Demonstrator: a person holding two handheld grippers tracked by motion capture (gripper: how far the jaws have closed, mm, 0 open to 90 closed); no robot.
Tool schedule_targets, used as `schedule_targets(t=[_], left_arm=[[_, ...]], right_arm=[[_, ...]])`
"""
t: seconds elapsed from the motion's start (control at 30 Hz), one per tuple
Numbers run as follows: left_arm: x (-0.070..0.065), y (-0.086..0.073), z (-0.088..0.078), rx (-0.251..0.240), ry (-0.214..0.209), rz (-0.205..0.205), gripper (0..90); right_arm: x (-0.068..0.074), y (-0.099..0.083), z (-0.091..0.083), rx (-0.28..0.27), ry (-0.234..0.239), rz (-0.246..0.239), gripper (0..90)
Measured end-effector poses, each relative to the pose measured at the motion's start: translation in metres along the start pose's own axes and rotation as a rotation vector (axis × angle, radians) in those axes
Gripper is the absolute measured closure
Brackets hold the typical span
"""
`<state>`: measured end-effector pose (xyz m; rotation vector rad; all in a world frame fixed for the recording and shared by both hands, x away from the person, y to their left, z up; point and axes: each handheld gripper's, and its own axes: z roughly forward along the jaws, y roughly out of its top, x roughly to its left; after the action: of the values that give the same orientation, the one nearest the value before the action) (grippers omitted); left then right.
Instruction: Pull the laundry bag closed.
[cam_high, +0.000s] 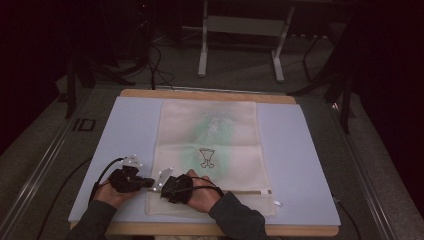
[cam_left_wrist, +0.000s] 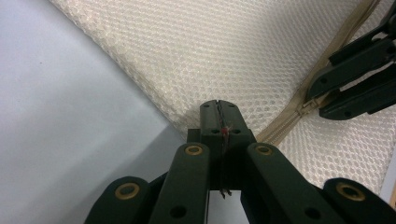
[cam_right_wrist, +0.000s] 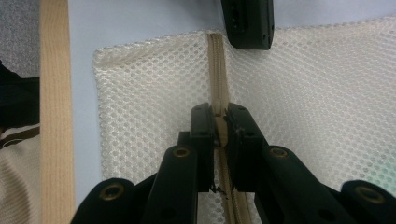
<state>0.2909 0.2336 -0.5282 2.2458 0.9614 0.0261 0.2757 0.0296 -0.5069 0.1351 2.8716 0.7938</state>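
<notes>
A cream mesh bag with a green print lies flat on the blue mat. Its tan zipper runs along the near end. My left gripper is at the bag's near left corner, and in the left gripper view it is shut on the bag's edge beside the zipper's end. My right gripper faces it from the right. In the right gripper view it is shut on the zipper pull, with the zipper tape running ahead toward the left gripper's fingertip.
The mat lies on a wooden table whose near edge is close behind the hands. A small white tag lies by the bag's near right corner. Beyond the table, metal frame legs stand on a dark floor.
</notes>
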Motion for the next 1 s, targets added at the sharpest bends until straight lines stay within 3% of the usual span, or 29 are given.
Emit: schedule_targets(t=[1.0], left_arm=[[0.0, 0.0, 0.0, -0.001, -0.002, -0.001, 90.0]], right_arm=[[0.0, -0.013, -0.013, 0.02, -0.008, 0.004, 82.0]])
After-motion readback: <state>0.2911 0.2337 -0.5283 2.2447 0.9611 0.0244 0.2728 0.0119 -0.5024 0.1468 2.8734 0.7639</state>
